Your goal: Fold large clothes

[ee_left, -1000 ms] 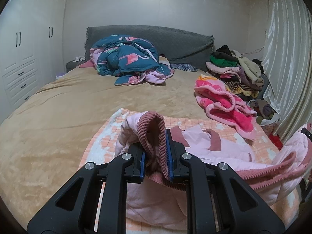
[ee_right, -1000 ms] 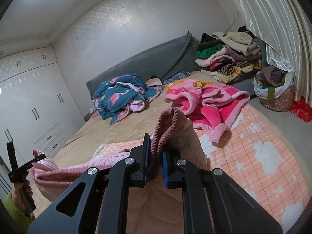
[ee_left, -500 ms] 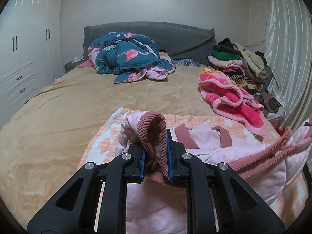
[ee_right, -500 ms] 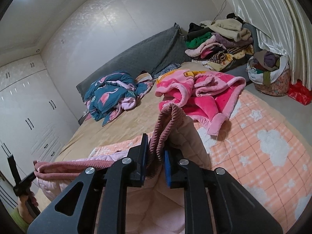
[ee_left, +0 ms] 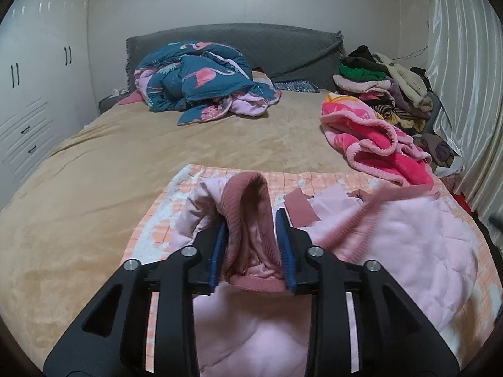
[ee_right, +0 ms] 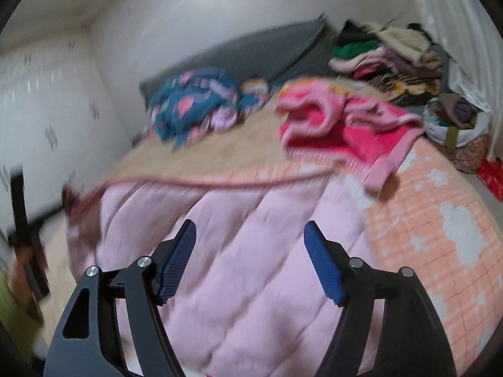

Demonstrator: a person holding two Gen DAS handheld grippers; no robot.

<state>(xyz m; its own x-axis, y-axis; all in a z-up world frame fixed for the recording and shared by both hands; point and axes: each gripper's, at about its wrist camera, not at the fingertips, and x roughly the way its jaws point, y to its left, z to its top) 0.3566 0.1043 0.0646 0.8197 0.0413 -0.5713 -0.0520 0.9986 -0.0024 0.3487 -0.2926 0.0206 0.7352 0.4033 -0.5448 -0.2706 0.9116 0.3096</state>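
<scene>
A pale pink quilted jacket (ee_left: 393, 251) with a dusty-pink ribbed hem lies on the orange-and-white checked blanket (ee_left: 157, 220) at the near end of the bed. My left gripper (ee_left: 251, 245) has its jaws partly apart, with the ribbed hem (ee_left: 248, 201) still bunched between the blue pads. My right gripper (ee_right: 250, 251) is open and empty above the spread jacket (ee_right: 239, 238). The right wrist view is blurred by motion. The left gripper (ee_right: 22, 210) shows at its far left edge.
A teal flamingo quilt (ee_left: 201, 78) is heaped by the grey headboard. A bright pink fleece blanket (ee_left: 374, 144) lies at the right of the bed. A pile of clothes (ee_left: 383, 88) stands behind it. White wardrobes (ee_left: 34, 88) line the left wall, curtains the right.
My right gripper has opened and let go of the ribbed hem, and the jacket has dropped flat onto the blanket. My left gripper's jaws have widened around the hem.
</scene>
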